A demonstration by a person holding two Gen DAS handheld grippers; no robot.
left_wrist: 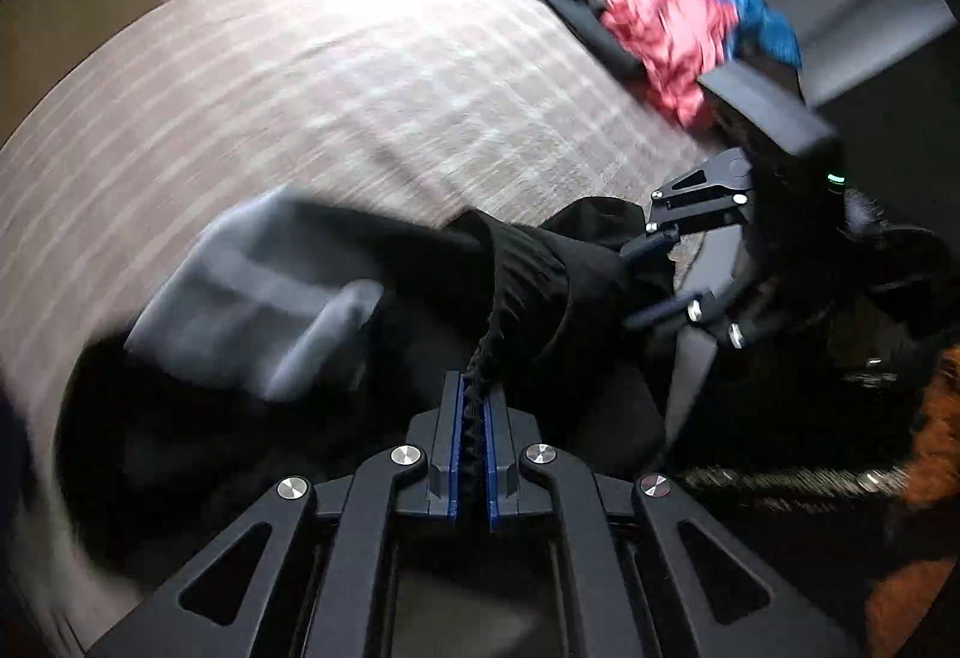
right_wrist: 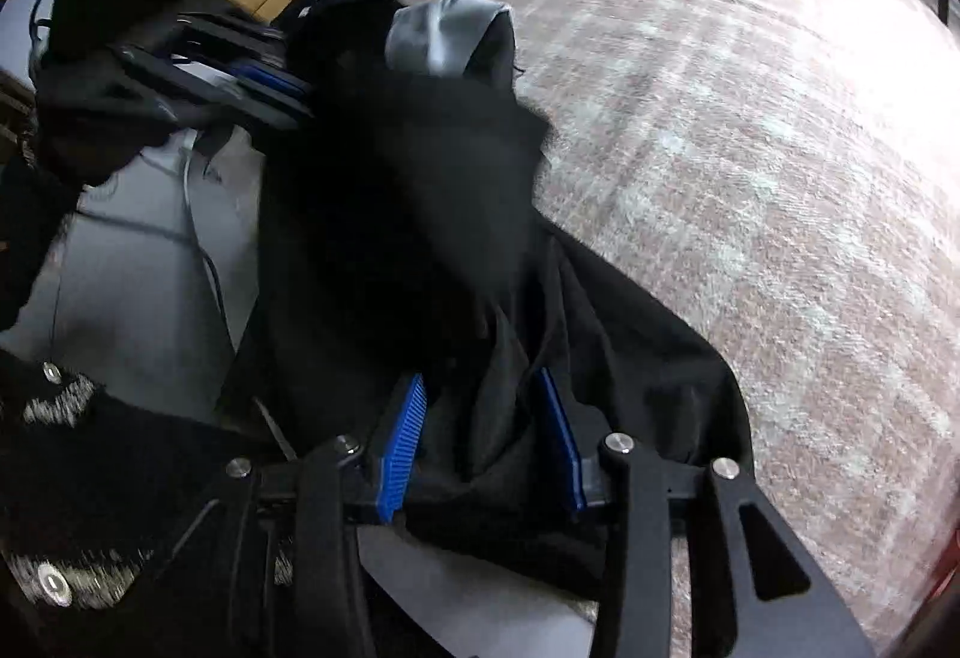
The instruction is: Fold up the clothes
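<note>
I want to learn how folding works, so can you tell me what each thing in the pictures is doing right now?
Left gripper: shut, pinching a gathered black edge.
Right gripper: fingers apart, black cloth between them.
Black garment: bunched up, partly lifted, grey lining showing.
Pile of clothes: crumpled, unfolded, at the far edge of the checked cover.
Checked cover: spread flat.

Checked bedspread (left_wrist: 312, 75) lies bare from nine to twelve o'clock; a clothes heap (left_wrist: 648, 9) blocks one o'clock; the black garment (left_wrist: 540, 274) crowds the centre.
</note>
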